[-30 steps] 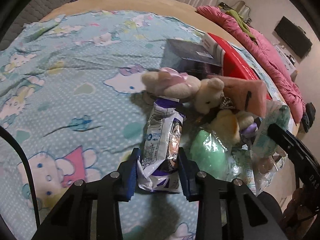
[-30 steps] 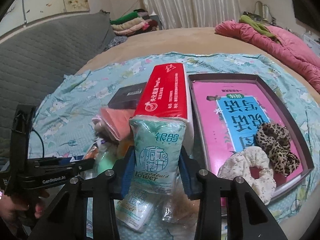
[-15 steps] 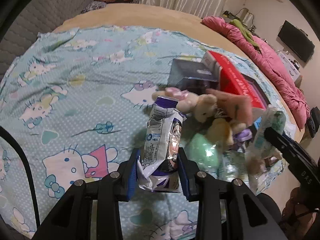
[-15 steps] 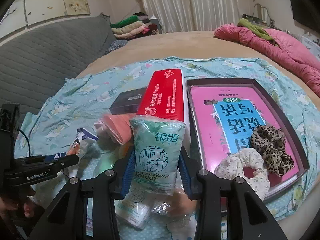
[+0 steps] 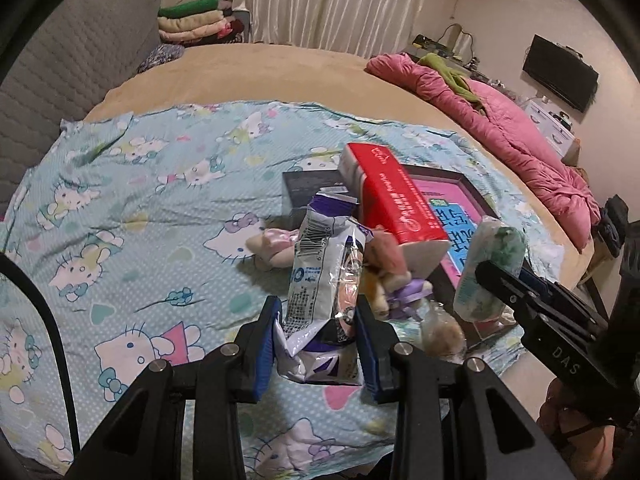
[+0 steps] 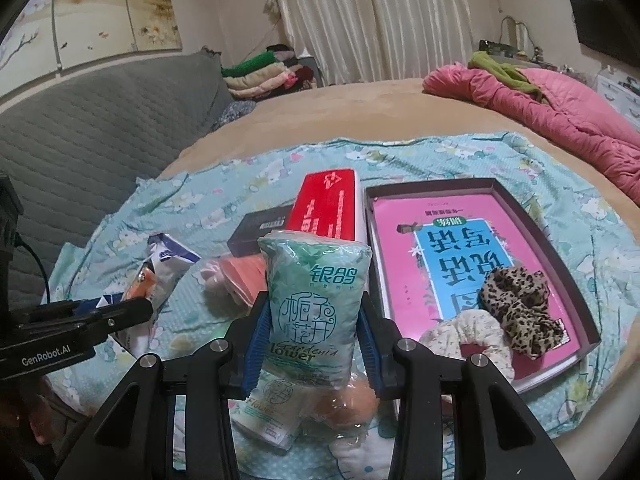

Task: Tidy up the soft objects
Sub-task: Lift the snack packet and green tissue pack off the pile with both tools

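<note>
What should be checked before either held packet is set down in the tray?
1. Left tool shut on the purple-and-white packet: ok.
2. Right tool shut on the green tissue pack: ok.
3. Both packets lifted off the patterned sheet: ok.
4. Bare floor left in the tray: ok, the far end is bare; the leopard scrunchie and floral scrunchie fill the near corner.
5. Red tissue box leaves the way to the tray open: cannot tell, it lies right along the tray's left wall.
</note>
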Demonstrator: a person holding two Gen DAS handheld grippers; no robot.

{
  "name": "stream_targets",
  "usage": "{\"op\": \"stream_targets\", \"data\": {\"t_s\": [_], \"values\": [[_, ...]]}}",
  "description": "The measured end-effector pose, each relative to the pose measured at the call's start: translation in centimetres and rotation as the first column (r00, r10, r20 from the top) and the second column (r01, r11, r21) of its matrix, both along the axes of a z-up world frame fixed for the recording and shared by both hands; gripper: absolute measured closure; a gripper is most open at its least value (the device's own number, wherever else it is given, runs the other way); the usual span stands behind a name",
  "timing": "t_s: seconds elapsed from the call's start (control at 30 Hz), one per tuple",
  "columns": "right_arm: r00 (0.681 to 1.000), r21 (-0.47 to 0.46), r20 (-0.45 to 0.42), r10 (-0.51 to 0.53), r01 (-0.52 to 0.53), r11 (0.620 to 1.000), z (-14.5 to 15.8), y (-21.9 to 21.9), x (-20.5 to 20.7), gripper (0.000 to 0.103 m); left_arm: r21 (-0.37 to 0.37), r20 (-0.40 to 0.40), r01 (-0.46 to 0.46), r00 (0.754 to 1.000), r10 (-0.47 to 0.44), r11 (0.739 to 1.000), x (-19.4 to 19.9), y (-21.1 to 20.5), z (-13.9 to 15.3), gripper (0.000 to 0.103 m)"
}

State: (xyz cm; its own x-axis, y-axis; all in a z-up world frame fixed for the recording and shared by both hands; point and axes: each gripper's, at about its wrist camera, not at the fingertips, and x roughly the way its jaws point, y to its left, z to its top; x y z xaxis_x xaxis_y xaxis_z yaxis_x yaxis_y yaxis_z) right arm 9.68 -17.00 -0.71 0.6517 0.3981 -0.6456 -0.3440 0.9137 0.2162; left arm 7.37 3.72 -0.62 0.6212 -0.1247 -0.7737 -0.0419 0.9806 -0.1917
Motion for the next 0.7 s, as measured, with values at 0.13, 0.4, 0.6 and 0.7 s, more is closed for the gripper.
{"op": "stream_targets", "data": {"t_s": [0.13,0.4,0.6,0.7], "values": [[1.0,0.011,0.012,-0.007,0.006,1.0,0.9,-0.6,-0.3,0.061,0.014,0.011,0.009,1.0,-0.009,1.0,-0.2,-1.0,0.9,0.067],[0.999,0.04,0.021,-0.026,0.025,0.999,2.4,-1.9,-0.7,0.061,0.037,0.043,0.031,0.999,-0.033,0.999,-0.6,-3.0,3.3,0.067],[0.999,0.057,0.031,-0.033,0.032,0.998,3.4,-2.8,-1.1,0.061,0.051,0.067,0.053,0.996,-0.056,0.997,-0.8,-4.6,4.8,0.067],[0.999,0.073,0.031,-0.037,0.035,0.997,3.8,-3.2,-1.1,0.061,0.05,0.076,0.064,0.995,-0.068,0.997,-0.8,-5.3,5.3,0.067]]}}
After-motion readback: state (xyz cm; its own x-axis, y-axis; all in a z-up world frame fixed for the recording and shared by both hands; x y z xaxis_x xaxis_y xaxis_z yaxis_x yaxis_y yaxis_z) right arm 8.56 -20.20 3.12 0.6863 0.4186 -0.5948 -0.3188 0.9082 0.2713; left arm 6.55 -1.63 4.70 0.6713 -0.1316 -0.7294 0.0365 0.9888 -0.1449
